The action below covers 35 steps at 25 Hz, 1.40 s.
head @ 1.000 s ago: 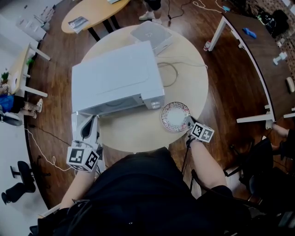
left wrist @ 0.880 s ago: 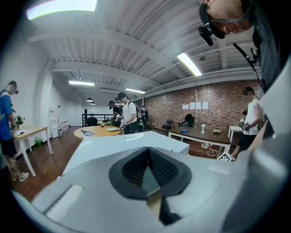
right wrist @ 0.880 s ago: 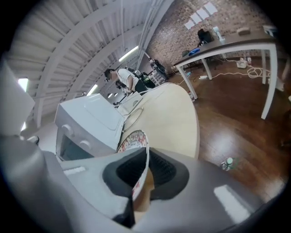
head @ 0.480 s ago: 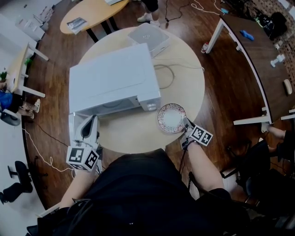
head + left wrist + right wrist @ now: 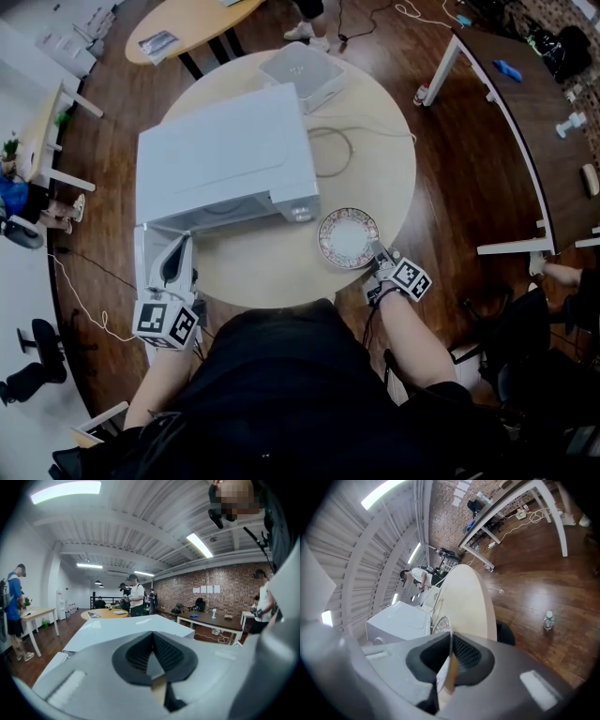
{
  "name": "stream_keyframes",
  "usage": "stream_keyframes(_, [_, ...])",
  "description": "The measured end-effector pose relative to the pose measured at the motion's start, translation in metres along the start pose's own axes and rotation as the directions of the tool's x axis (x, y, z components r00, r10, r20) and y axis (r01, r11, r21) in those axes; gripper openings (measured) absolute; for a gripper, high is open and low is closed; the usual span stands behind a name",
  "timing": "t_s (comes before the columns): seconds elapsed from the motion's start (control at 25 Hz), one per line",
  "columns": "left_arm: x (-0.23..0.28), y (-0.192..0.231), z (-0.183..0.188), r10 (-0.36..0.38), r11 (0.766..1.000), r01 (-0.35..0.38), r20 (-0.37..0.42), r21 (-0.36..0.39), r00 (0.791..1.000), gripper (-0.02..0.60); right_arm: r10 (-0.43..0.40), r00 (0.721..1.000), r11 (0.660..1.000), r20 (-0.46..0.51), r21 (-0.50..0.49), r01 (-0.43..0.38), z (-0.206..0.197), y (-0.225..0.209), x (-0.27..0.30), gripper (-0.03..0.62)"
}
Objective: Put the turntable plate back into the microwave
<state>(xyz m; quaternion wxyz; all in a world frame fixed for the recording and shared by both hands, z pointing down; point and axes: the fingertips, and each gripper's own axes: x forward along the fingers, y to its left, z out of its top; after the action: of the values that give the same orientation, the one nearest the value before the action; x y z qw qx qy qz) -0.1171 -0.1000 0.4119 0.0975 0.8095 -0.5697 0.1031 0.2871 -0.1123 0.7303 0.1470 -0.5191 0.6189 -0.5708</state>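
Observation:
The white microwave (image 5: 225,155) stands on the round table (image 5: 272,277) with its door (image 5: 150,258) swung open at the front left. The patterned turntable plate (image 5: 349,237) is to the right of the microwave's front corner. My right gripper (image 5: 377,251) is shut on the plate's near rim. In the right gripper view the plate (image 5: 441,623) runs edge-on between the closed jaws of that gripper (image 5: 451,641). My left gripper (image 5: 178,253) sits beside the open door. Its jaws look shut in the left gripper view (image 5: 152,639), facing the microwave (image 5: 126,627). No held object shows.
A flat white box (image 5: 302,70) and a looped cable (image 5: 330,150) lie on the table behind the microwave. Another round table (image 5: 187,28) is at the back, a long dark table (image 5: 525,103) to the right. A bottle (image 5: 547,619) stands on the wooden floor.
My right gripper has rolled about its own axis while staying at the plate's rim, and the plate has shifted slightly. The left gripper and the door have stayed put.

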Motion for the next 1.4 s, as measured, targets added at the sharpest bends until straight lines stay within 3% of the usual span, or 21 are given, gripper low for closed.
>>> stream_keyframes(0.16, [-0.005,0.004,-0.009,-0.003,1.0,0.003,-0.012,-0.003,1.0,0.005,0.001,1.0,1.0,0.012,0.013,-0.001,0.001,-0.002,-0.002,0.018])
stream_keyframes(0.44, [-0.013,0.017,-0.015,-0.047,0.999,0.046,-0.021,-0.01,0.999,0.005,-0.024,0.99,0.995,0.141,0.099,0.01,0.003,0.001,-0.02,0.018])
stream_keyframes(0.76, [-0.019,0.052,-0.005,-0.064,0.998,0.065,0.03,-0.026,0.997,0.005,-0.038,0.978,0.993,0.206,0.119,0.013,-0.002,0.024,-0.019,0.018])
stream_keyframes(1.4, [-0.011,0.028,-0.015,-0.174,0.984,0.175,0.068,-0.017,0.982,0.005,-0.053,0.951,0.992,0.304,0.121,0.017,0.024,0.05,-0.065,0.018])
